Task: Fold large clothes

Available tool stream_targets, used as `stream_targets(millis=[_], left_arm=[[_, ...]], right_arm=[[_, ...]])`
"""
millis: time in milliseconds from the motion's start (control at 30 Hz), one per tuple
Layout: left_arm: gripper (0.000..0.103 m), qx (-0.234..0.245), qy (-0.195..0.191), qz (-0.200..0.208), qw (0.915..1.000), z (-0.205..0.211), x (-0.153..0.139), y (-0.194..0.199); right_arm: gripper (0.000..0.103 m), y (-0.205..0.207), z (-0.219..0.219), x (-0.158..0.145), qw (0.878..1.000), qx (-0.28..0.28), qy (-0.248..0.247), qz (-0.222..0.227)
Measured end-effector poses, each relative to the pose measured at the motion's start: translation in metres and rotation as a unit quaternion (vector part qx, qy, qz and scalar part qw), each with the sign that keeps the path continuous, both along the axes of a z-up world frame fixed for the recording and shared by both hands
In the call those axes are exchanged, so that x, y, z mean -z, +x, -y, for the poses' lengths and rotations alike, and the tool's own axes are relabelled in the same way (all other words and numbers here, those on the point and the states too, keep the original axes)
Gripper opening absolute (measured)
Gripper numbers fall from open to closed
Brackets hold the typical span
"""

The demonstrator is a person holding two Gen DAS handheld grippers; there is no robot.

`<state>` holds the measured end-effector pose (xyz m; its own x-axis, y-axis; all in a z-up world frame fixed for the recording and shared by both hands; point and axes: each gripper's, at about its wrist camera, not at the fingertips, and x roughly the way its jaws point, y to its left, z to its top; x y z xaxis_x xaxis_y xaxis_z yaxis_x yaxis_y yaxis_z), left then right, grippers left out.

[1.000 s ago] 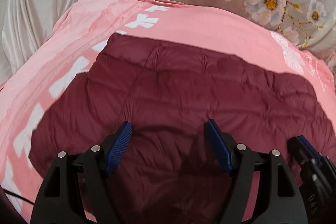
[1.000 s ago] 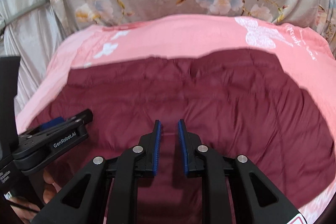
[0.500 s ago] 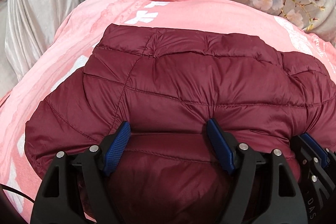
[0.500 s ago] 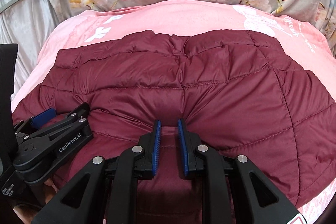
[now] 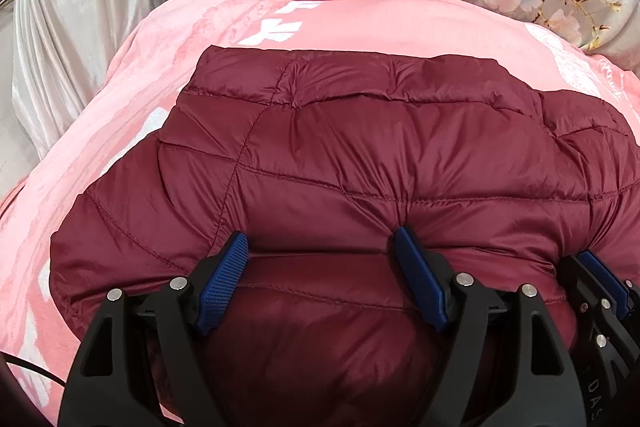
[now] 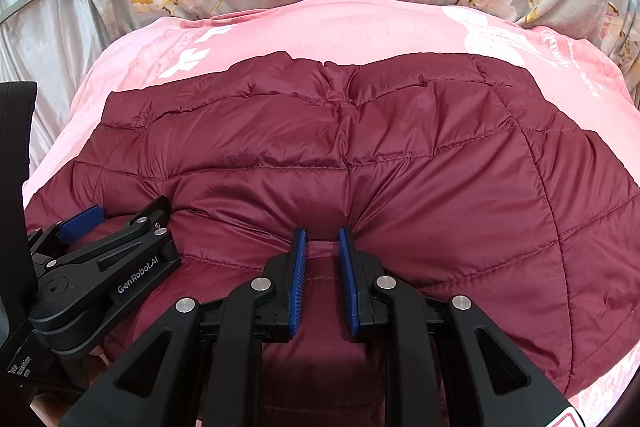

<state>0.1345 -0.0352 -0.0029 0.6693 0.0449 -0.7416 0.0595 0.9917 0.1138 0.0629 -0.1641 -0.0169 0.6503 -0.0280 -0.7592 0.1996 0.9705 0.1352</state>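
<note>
One second is enough to change the maroon quilted jacket: from a flat blurred sheet it has come down doubled over on the pink blanket, so this fold looks landed. The right gripper keeps its narrow jaws pinching the near edge, while the left gripper holds its jaws wide around a puffy bulge, grip uncertain.

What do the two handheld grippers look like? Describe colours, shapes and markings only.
The left gripper and right gripper are black plastic with triangular cut-outs, silver pivot pins and ridged blue finger pads. The left one's side reads "GenRobot.AI" in white, seen from the right wrist view.
</note>
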Motion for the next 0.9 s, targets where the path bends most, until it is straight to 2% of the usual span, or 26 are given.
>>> stream_targets(millis=[100,233,333,400,467,567,600,633,700,800,900], left_arm=[[0.077,0.001,-0.020,0.002,0.9998,-0.005,-0.002,-0.002],[0.078,-0.002,-0.098,0.001,0.9952,-0.038,-0.017,-0.017],[0.081,-0.026,-0.165,0.006,0.9860,-0.087,-0.036,-0.045],[0.086,-0.057,-0.184,0.011,0.9812,-0.116,-0.044,-0.058],[0.088,-0.089,-0.211,0.011,0.9733,-0.149,-0.047,-0.068],[0.089,-0.135,-0.250,-0.027,0.9583,-0.188,-0.029,-0.063],[0.089,-0.148,-0.263,-0.043,0.9525,-0.196,-0.021,-0.060],[0.089,-0.155,-0.289,-0.058,0.9431,-0.205,-0.011,-0.056],[0.090,-0.155,-0.299,-0.045,0.9404,-0.210,-0.013,-0.056],[0.093,-0.141,-0.326,-0.058,0.9329,-0.204,-0.011,-0.045],[0.091,-0.131,-0.330,-0.062,0.9328,-0.196,-0.011,-0.035]], right_arm=[[0.017,0.000,0.000,0.000,1.000,0.000,0.003,0.001],[0.020,-0.012,0.001,-0.010,1.000,0.004,0.012,0.013],[0.020,-0.033,-0.008,-0.025,0.999,-0.011,0.042,0.031],[0.020,-0.045,-0.022,-0.035,0.998,-0.024,0.039,0.044],[0.020,-0.054,-0.037,-0.043,0.997,-0.038,0.030,0.054],[0.021,-0.056,-0.056,-0.037,0.997,-0.059,0.027,0.036],[0.021,-0.056,-0.060,-0.033,0.998,-0.057,0.022,0.033],[0.021,-0.056,-0.064,-0.029,0.998,-0.054,0.010,0.030],[0.021,-0.057,-0.066,-0.024,0.998,-0.054,0.002,0.023],[0.021,-0.058,-0.068,-0.018,0.998,-0.053,-0.006,0.016],[0.021,-0.056,-0.065,-0.015,0.999,-0.051,0.003,0.012]])
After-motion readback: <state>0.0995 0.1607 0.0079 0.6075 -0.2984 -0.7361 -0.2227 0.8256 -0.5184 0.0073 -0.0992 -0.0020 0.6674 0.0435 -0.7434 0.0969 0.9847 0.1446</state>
